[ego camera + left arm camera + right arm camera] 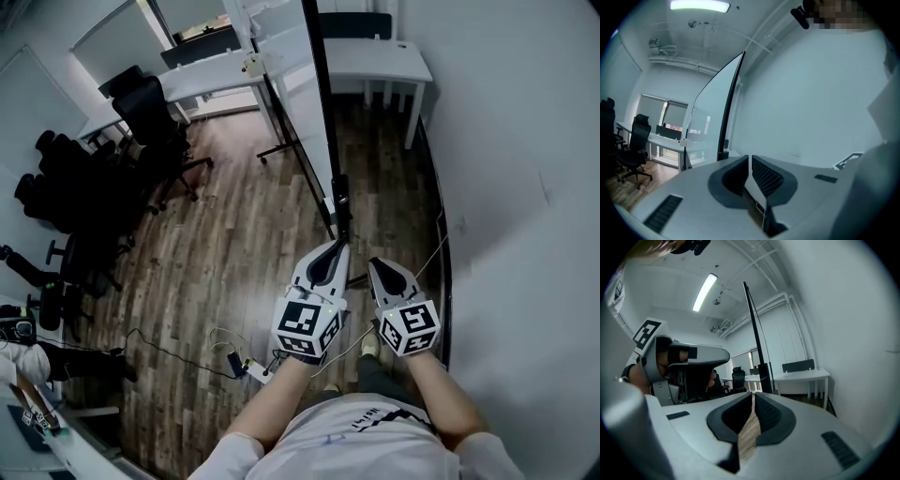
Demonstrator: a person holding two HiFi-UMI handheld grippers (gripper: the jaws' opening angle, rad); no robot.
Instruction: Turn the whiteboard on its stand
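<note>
A wooden floor fills most of the head view, with a white wall along the right. The whiteboard stands on its stand in the middle of the room, seen almost edge-on, running from the far end toward the person. In the left gripper view the whiteboard rises tall to the far left of the tongs. Behind the board a white tabletop stands at the far right, and black office chairs crowd the left side.

The left tongs point at the near foot of the stand's dark post, just beside it; whether they touch it I cannot tell. They are pressed together with nothing between them. The right tongs hang just right of the left ones, also pressed together and empty. A power strip lies on the near floor.
</note>
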